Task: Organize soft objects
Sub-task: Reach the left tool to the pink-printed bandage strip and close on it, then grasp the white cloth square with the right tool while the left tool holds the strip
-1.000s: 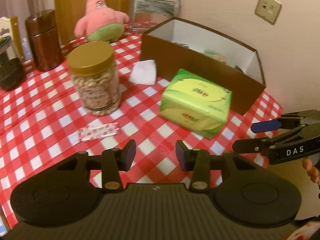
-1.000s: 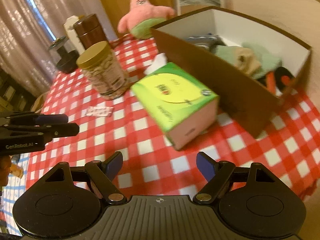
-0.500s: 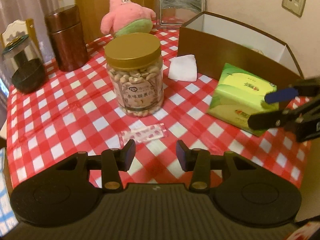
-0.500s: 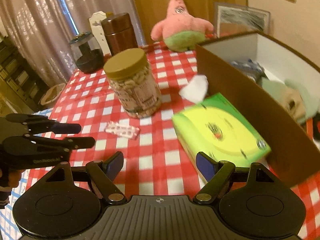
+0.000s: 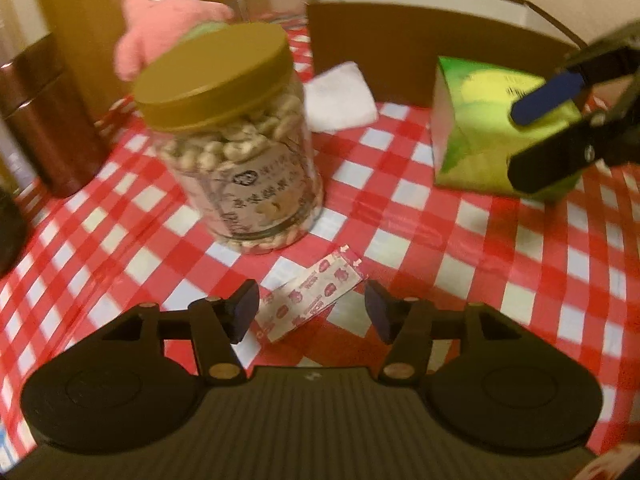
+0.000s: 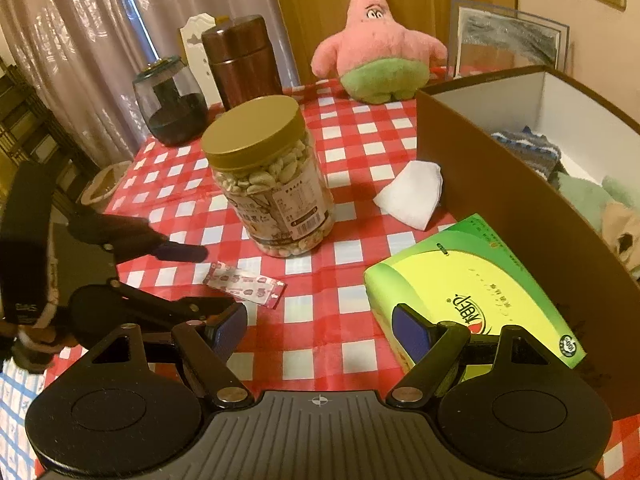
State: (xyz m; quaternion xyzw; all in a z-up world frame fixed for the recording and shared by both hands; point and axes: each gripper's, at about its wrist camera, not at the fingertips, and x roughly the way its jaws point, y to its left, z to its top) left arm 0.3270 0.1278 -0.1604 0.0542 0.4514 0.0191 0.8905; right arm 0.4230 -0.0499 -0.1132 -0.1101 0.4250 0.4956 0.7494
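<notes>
Left tool (image 5: 306, 310) released, fingers spread wide, low over the red-checked counter (image 5: 440, 240), straddling the near end of a strip of adhesive bandages (image 5: 310, 298) without touching it. Right tool (image 6: 320, 326) also released, holding nothing, right finger overlapping the near corner of the green tissue pack (image 6: 472, 284).

Soft things: tissue pack flat on the counter, just beside the outer wall of the brown cardboard box (image 6: 500, 184); folded white cloth (image 6: 412, 194) against the same wall farther back; pink starfish plush (image 6: 378, 48) upright at the far counter edge, well apart from both tools. Inside the box, striped knit and pale green fabric.

Peanut jar (image 6: 272, 176) with gold lid just beyond the bandage strip; open checked cloth between jar and tissue pack. Brown canister (image 6: 242, 60) and dark glass jar (image 6: 172, 100) near the far left edge.

Against half a second ago: left tool lower and closer to jar and strip, fingers spread wider; strip now between its tips. Right tool nearer the tissue pack.
</notes>
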